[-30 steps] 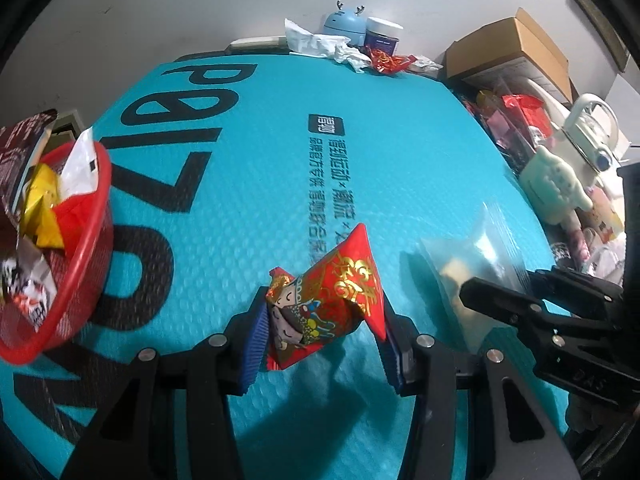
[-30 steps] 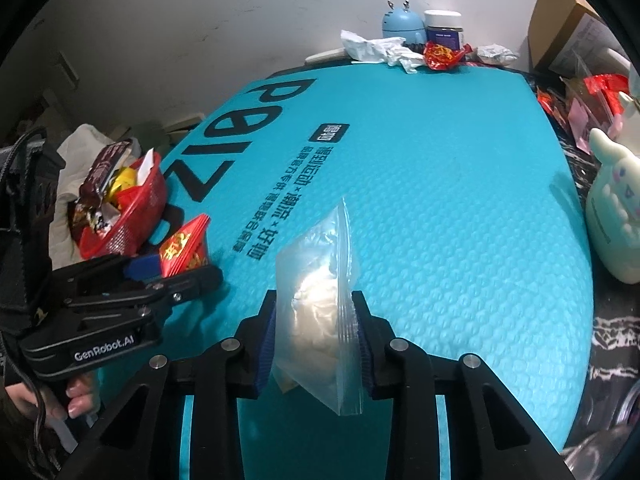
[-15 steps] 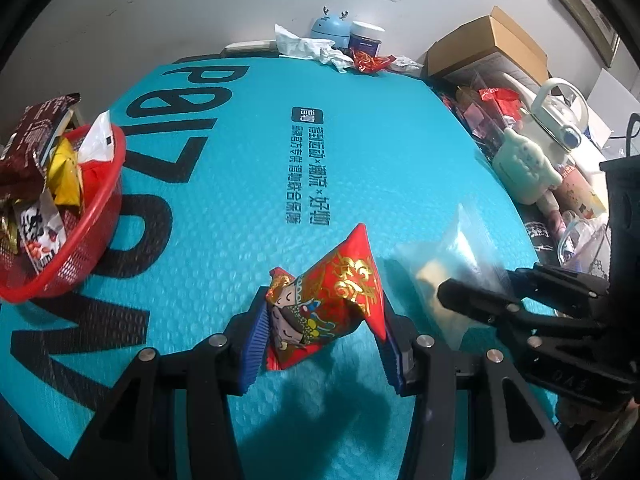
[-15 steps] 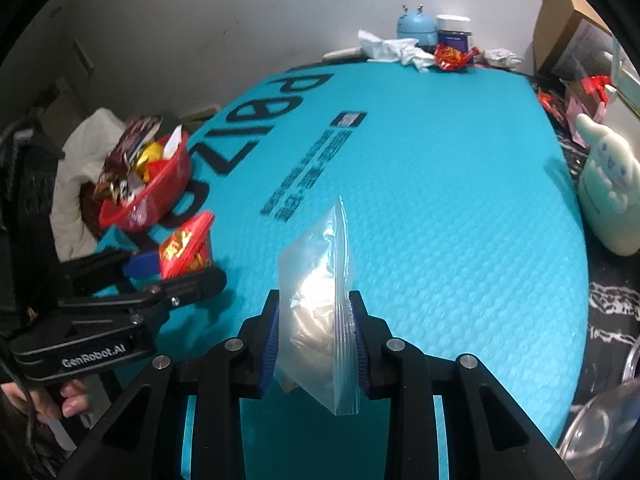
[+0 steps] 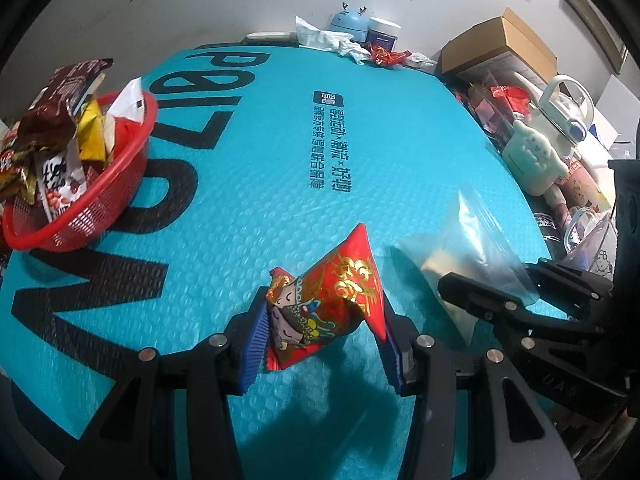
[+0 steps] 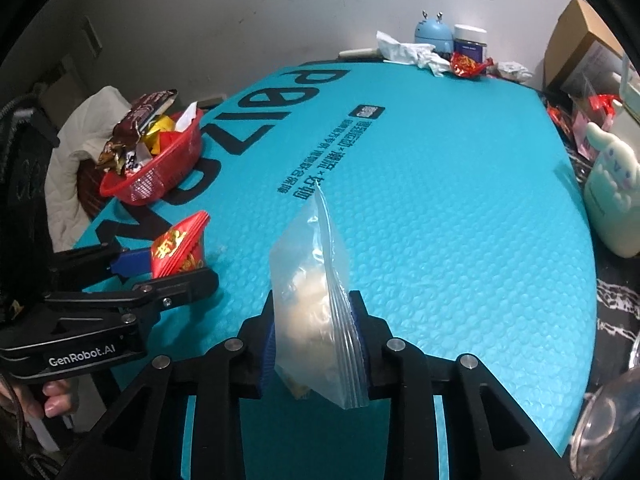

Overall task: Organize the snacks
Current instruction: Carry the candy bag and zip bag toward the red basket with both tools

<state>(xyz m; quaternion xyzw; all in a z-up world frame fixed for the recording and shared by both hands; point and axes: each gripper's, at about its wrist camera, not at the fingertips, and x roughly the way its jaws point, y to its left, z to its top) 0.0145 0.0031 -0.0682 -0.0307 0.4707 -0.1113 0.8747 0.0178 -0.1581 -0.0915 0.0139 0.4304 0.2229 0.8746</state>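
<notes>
Standing upright, zip bag pinched in right hand-held gripper.

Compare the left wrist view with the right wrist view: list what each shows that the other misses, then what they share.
Only the left wrist view shows the cartoon face printed on the red packet, and a white kettle at the right edge. Only the right wrist view shows the left gripper's branded body, the person's fingers under it, and a white cloth behind the red basket. Both show the teal mat, basket, red packet, clear zip bag, and cream plush toy.
</notes>
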